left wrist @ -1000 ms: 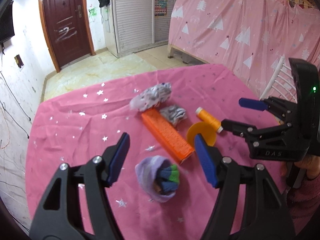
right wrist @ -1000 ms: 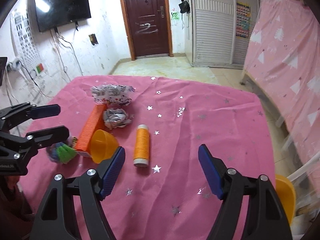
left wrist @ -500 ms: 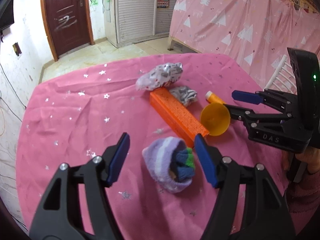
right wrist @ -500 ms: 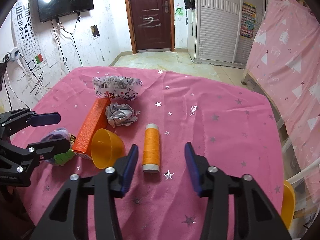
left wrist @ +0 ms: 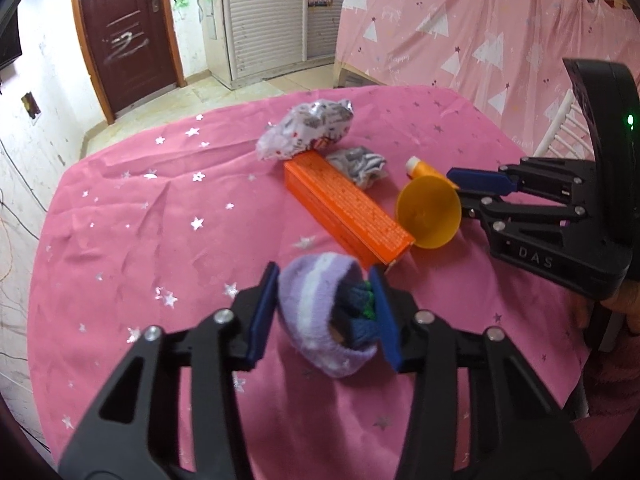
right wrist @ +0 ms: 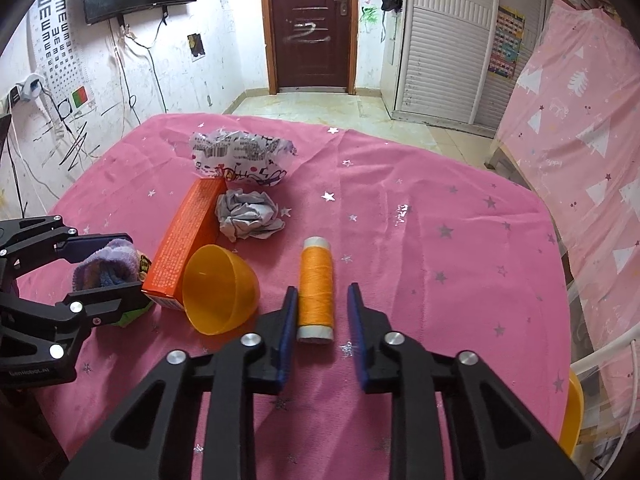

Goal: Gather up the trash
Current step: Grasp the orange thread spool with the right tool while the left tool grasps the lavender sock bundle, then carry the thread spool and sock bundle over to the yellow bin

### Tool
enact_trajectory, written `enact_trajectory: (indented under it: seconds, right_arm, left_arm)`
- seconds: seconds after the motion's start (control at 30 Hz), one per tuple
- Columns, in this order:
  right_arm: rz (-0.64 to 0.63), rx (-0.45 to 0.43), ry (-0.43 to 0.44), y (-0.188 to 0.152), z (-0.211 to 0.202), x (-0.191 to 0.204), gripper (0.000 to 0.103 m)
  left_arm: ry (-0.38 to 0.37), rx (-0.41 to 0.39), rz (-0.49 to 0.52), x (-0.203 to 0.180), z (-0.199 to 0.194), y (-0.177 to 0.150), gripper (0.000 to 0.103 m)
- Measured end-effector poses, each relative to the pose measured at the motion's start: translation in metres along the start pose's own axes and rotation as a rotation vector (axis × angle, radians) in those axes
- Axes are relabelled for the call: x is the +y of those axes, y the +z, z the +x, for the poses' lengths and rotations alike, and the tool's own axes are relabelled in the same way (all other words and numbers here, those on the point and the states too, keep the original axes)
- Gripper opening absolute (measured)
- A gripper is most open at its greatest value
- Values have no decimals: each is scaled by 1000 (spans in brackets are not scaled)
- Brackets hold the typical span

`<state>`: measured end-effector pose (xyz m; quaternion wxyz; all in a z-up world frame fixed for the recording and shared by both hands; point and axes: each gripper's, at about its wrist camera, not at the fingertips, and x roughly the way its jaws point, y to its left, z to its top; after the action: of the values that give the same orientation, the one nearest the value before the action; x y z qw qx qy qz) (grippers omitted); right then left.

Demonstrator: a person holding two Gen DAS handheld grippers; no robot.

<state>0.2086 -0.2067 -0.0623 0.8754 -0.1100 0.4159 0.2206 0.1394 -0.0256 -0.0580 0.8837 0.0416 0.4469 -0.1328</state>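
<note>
the left gripper (left wrist: 326, 312) has just been closing, and its blue fingers (left wrist: 264, 312) now press both sides of the rolled purple sock (left wrist: 320, 312), which sits low in the left wrist view on the pink-clothed counter (left wrist: 120, 260). the right gripper (right wrist: 322, 320) has also just been narrowing; its fingers (right wrist: 289, 324) flank the near end of the orange thread spool (right wrist: 316, 284). a thin gap shows on the right side, so whether they bite yet cannot be told from the view, though the opening is close to its tightest.

neither thing reads as trash. the likely trash lies farther out in the right wrist view: the crumpled printed wrapper (right wrist: 240, 156) at about 11 o'clock from the spool, and the crumpled grey paper (right wrist: 248, 216) just nearer, touching the long orange box (right wrist: 188, 236). the yellow bowl (right wrist: 220, 288) lies tipped on its side at 9 o'clock of the spool, against the box's near end.

no bin or bag shows in either view. judged from this, collection has barely begun: nothing is gathered, and both crumpled pieces are still out on the cloth.
</note>
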Motion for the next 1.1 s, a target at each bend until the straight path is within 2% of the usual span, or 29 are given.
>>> enact_trajectory:
  seconds: [0.17,0.27,0.63,1.1]
  right_arm:
    - [-10,-3,-7,0,0,2,10]
    - [-4,-17,-12,-1,-2,2,10]
    - [51,-83,5,-10,-24,-16,10]
    - [149,-181,-53,-37,-76,-65,10]
  left_arm:
    - [12,-13,8,-6,0,-3,25]
    - [25,-19,20,-9,-3,-3,24]
    - [66,-71,16,-9,-33,7,23]
    - [45,-125,81,-56,-55,26,23]
